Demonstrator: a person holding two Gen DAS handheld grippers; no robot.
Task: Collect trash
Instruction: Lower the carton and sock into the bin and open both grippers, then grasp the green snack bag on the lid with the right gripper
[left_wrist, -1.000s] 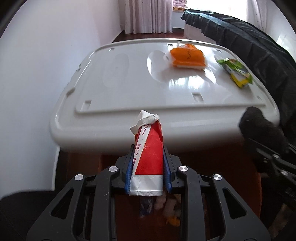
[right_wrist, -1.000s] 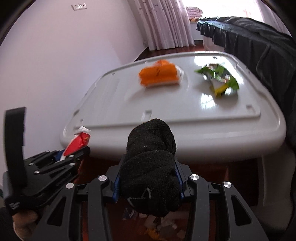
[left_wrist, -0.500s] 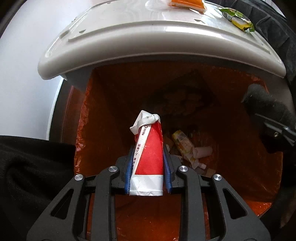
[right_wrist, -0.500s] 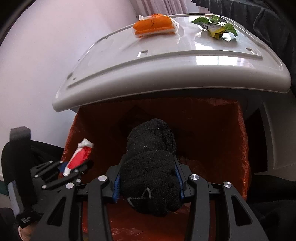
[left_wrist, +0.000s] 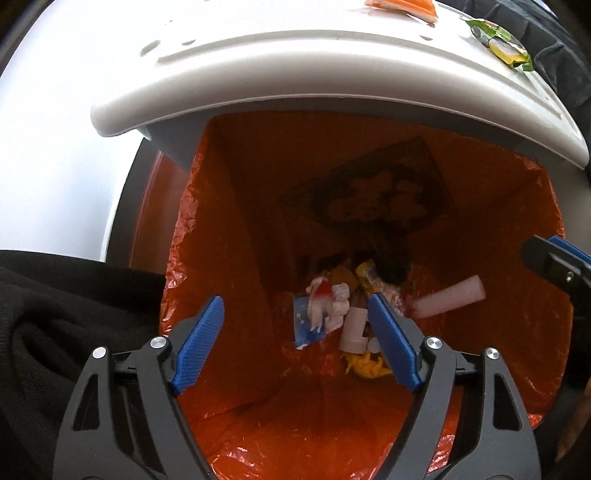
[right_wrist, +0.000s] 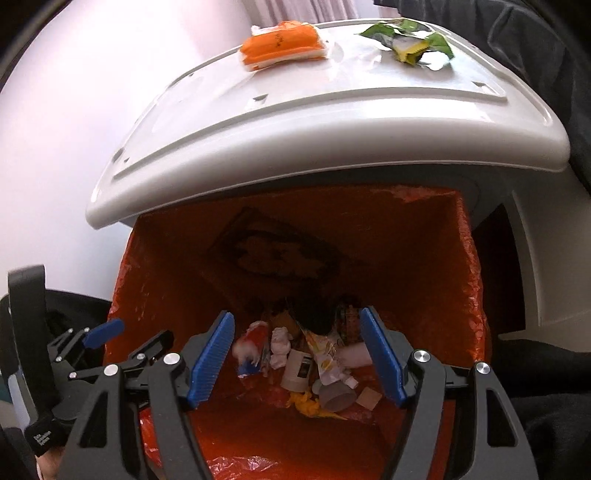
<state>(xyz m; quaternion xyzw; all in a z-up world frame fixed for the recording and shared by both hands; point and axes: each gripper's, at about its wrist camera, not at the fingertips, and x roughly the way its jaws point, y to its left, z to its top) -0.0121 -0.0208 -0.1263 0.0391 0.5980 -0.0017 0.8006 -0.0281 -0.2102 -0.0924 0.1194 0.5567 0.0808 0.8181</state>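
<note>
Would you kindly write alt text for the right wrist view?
The open right gripper hangs over an orange-lined bin with trash at the bottom. An orange packet and a green wrapper lie on the white lid behind.

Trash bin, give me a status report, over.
Left gripper open, empty. Right gripper open, empty. Both over the orange-lined trash bin. Orange packet and green wrapper remain on the white lid. Nothing in the way.

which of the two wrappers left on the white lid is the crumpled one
The green and yellow wrapper, on the right side of the white lid. It is creased and torn open, while the orange packet to its left lies flat and intact.
</note>
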